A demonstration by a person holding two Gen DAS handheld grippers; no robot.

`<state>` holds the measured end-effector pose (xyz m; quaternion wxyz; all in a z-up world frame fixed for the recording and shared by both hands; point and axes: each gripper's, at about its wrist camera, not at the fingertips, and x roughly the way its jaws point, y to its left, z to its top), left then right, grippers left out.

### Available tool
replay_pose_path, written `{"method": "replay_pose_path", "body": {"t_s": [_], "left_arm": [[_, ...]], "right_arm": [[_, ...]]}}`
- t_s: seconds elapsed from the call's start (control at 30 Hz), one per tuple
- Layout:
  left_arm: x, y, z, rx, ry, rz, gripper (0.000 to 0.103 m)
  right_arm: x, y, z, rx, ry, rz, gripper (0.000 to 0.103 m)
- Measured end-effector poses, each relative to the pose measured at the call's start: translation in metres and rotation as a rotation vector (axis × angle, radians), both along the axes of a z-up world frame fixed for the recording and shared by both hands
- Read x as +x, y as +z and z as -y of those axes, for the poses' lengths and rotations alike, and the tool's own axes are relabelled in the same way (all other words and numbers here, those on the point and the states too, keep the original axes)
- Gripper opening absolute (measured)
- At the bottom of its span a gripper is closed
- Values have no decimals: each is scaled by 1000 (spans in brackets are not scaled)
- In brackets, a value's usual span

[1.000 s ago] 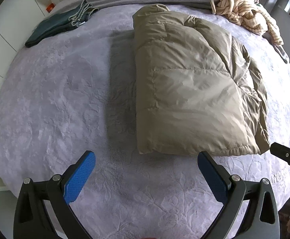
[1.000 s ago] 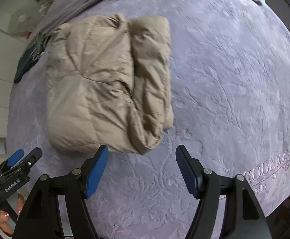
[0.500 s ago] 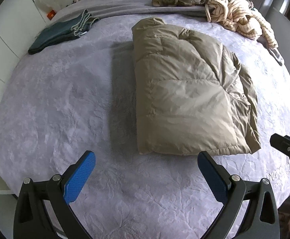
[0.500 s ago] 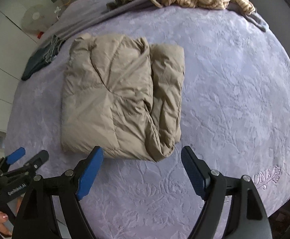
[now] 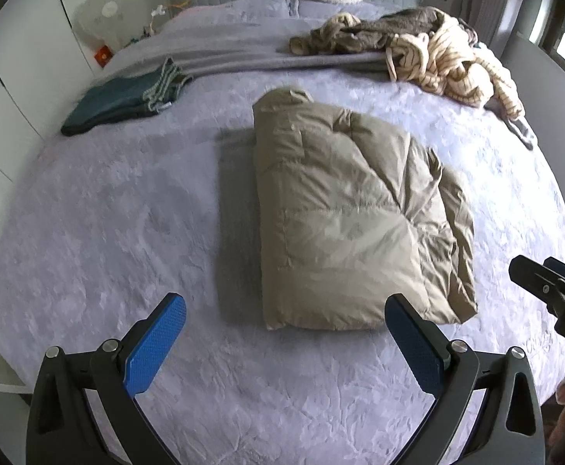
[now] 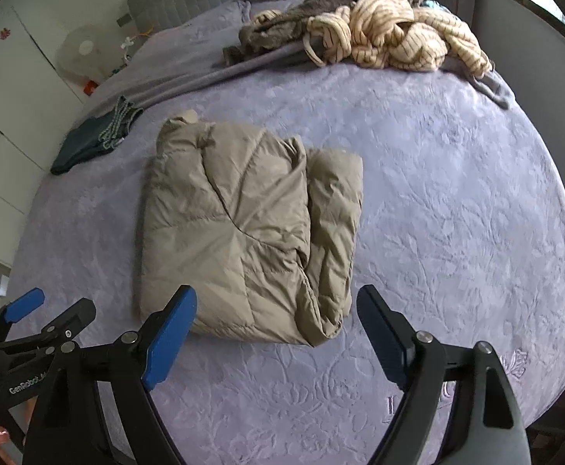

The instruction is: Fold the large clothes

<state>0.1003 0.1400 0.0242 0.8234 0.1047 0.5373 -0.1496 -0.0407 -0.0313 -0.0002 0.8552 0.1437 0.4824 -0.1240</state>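
The tan jacket (image 5: 356, 217) lies folded into a neat bundle in the middle of the bed (image 5: 100, 240), so this fold looks done. Both the left gripper (image 5: 282, 333) and the right gripper (image 6: 276, 325) hang spread and empty just short of the jacket's near edge, clear of it so it stays put.

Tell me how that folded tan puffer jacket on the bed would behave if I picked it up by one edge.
The tan puffer jacket looks soft and puffy, so it would probably sag and unfold, not lift as a block. Its quilted shell seems smooth, so the stacked layers at its right side may slide apart. It is likely light for its bulk.
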Motion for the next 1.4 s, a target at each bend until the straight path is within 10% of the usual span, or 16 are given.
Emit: {"method": "replay_pose_path", "body": {"t_s": [1.4], "left_arm": [[-60, 42, -28, -24, 112, 99, 103]], "right_arm": [[-38, 36, -25, -97, 44, 35, 87]]}}
